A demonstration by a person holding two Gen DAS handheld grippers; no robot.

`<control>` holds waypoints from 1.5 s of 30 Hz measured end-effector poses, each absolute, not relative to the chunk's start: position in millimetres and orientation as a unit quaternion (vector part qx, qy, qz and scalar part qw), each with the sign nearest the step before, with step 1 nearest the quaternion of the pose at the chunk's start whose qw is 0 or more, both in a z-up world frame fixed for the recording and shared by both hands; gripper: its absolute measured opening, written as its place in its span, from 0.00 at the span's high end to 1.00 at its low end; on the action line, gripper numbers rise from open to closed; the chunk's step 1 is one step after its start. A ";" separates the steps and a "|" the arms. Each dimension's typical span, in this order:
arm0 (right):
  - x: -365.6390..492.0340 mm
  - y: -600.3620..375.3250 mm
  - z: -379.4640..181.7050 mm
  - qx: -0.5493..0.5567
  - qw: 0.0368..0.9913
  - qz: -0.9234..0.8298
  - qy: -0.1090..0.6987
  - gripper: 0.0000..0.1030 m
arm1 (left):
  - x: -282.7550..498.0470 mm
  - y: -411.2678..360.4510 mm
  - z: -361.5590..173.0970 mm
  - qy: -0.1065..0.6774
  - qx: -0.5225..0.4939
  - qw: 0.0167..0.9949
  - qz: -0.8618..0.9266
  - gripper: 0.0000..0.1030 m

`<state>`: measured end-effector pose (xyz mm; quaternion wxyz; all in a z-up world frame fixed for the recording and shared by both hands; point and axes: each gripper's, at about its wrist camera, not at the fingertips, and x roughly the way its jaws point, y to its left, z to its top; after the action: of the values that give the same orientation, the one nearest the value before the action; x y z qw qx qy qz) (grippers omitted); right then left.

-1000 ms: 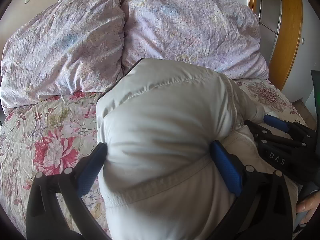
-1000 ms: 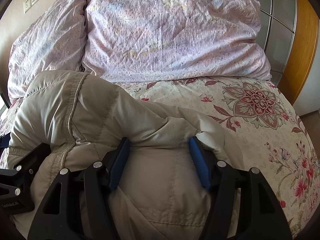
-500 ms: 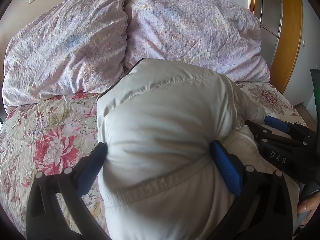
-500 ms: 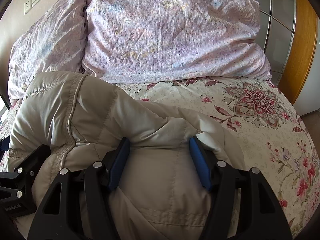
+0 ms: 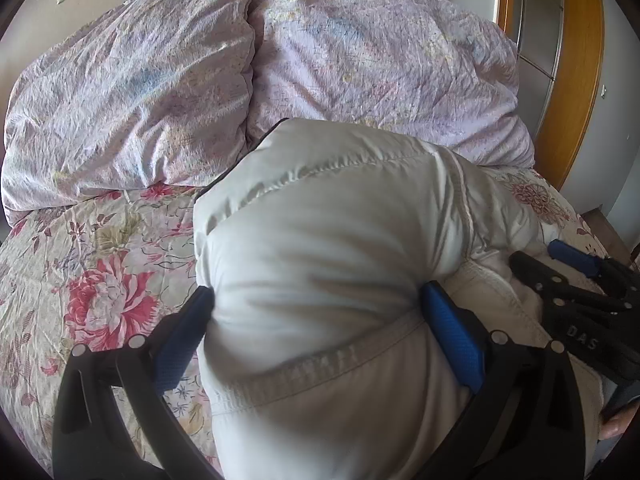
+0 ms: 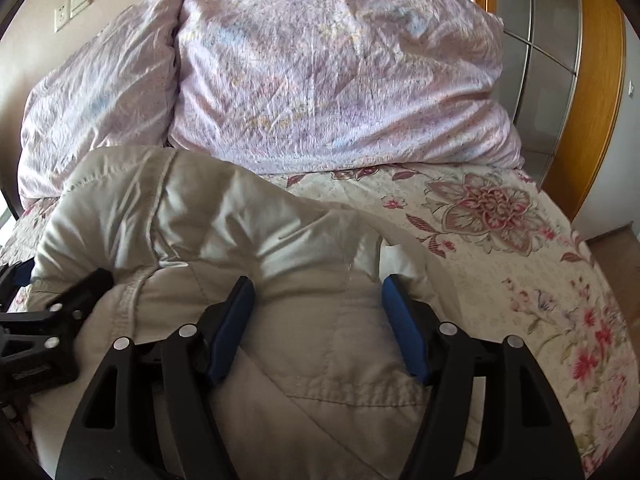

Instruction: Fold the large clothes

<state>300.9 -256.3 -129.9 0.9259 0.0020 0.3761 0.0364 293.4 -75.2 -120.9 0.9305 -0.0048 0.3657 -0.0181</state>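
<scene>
Both tongs sit on the puffy cream jacket [image 5: 320, 264], and the one change worth noting is at the right tongs [image 6: 318, 320]: their jaws are opening, and compared with a second ago the blue pads stand a little wider, the right one now nearly clear of the bunched fabric that earlier bulged against it, though the jacket's folded bulk is still between them. The left tongs [image 5: 316, 320] have not shifted; their pads press into both sides of a thick roll of padding that swells up between them, so they grip the jacket as before. In the left wrist view the right tongs [image 5: 576, 280] lie just beside them on the same garment, toward the bed's right edge. The jacket itself lies bundled on the near part of the floral bedspread [image 6: 520, 248], its far end almost reaching the two lilac pillows [image 5: 132, 92] at the head of the bed, and it looks no different in shape from a moment ago. My reading is that a fold has just been laid down and the right side is being let go while the left holds the bundle steady; the padding is springy, so it may puff back open once both sides release.
</scene>
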 end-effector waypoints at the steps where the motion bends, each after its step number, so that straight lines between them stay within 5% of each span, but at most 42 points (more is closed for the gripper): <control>1: 303.5 -256.5 -131.7 0.004 0.924 0.038 0.380 0.34 | 293.7 -75.5 -121.0 0.366 -0.004 0.930 -0.017 0.02; 9: 283.3 -272.1 -105.8 0.041 0.911 0.071 0.404 0.31 | 282.2 -51.9 -105.5 0.387 -0.051 0.919 -0.055 0.02; 13: 263.2 -314.5 -83.2 0.099 0.903 0.096 0.406 0.05 | 269.3 -21.2 -96.4 0.409 -0.101 0.902 -0.090 0.02; 27: 290.3 -368.7 -157.7 0.299 0.759 0.179 0.550 0.01 | 260.8 3.9 -118.1 0.472 -0.177 0.846 -0.175 0.02; 45: 309.5 -334.1 -174.7 0.326 0.711 0.276 0.558 0.01 | 265.1 7.5 -154.7 0.486 -0.269 0.797 -0.239 0.02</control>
<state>309.5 -334.1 -174.7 0.7112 0.3263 0.5580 0.2763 265.1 7.5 -154.7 0.7966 -0.2693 0.4857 -0.2387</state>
